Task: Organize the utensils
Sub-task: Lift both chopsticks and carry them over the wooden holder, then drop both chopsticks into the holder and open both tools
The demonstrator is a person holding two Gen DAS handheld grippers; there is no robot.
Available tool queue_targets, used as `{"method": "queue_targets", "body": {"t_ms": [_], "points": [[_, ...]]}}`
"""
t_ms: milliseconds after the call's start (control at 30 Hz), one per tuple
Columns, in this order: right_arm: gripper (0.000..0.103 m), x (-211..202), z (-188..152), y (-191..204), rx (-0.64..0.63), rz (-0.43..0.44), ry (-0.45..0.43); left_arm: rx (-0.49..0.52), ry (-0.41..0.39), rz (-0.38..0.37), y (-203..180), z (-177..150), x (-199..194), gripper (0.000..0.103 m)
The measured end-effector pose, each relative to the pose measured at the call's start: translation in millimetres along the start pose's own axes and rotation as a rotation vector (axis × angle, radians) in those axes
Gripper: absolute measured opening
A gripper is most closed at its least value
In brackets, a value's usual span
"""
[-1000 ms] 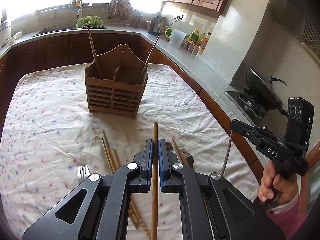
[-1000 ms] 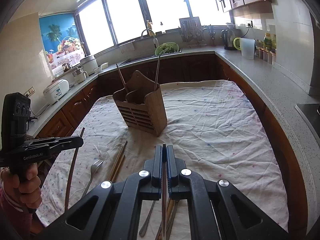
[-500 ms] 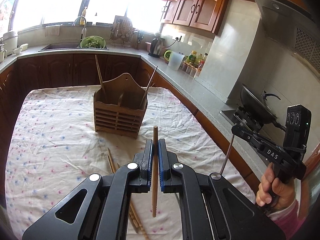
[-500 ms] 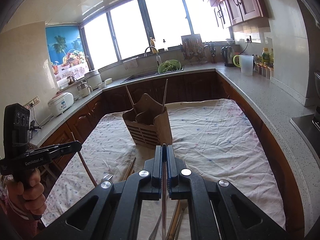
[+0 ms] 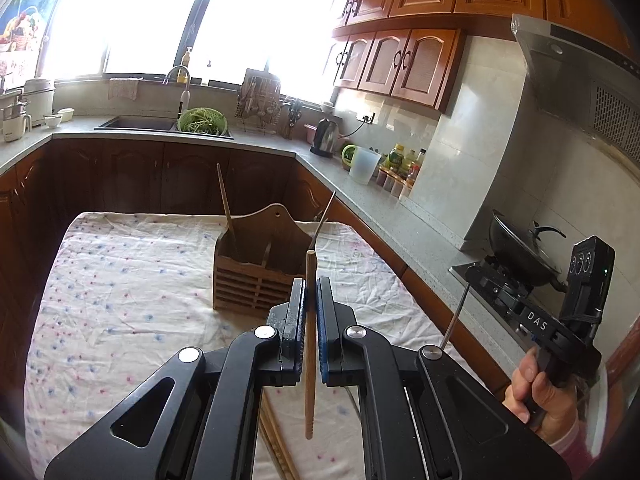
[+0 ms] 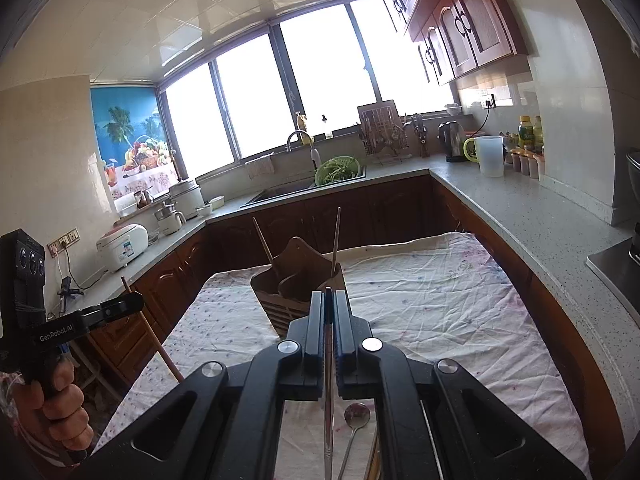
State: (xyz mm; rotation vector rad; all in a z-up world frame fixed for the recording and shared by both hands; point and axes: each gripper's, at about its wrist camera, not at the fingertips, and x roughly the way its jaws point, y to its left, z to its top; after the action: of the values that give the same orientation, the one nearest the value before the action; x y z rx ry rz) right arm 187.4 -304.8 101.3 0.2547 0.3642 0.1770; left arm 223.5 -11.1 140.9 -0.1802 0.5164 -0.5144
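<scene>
Kitchen with cloth-covered counter [image 5: 120,280] bearing a wooden holder [image 5: 260,272]. Left gripper [image 5: 310,312], jaws clamped on 1 wooden chopstick [image 5: 309,360]; right gripper [image 6: 329,320], jaws clamped on 1 metal chopstick [image 6: 328,400]. Both were held upright, apparently for dropping into the holder's compartments.

Daylight floods in thru the windows [image 6: 320,92], blown out w/ glare, cabinets [image 5: 132,176] below dim, fisheye bends edges, corners vignetted black, focus sharp.
</scene>
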Motion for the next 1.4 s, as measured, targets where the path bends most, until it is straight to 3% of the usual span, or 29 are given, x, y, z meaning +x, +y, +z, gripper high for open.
{"method": "queue_targets", "body": {"t_ms": [500,833,1000,1400], "points": [[0.004,61.3,66.5,17.0,0.039,0.028,-0.193,-0.009,-0.155,0.067,38.5,72.8,23.5,0.004],[0.004,112.0,103.2,27.8,0.014,0.011,-0.339,-0.05,-0.278,0.092,74.8,125.9,65.8,0.004],[0.004,142.3,96.3,26.6,0.003,0.0,-0.358,-0.092,-0.278,0.117,96.1,121.6,105.4,0.004],[0.004,182.3,35.3,11.3,0.022,-0.029,-0.306,-0.17,-0.152,0.147,121.8,61.1,176.7,0.004]]}}
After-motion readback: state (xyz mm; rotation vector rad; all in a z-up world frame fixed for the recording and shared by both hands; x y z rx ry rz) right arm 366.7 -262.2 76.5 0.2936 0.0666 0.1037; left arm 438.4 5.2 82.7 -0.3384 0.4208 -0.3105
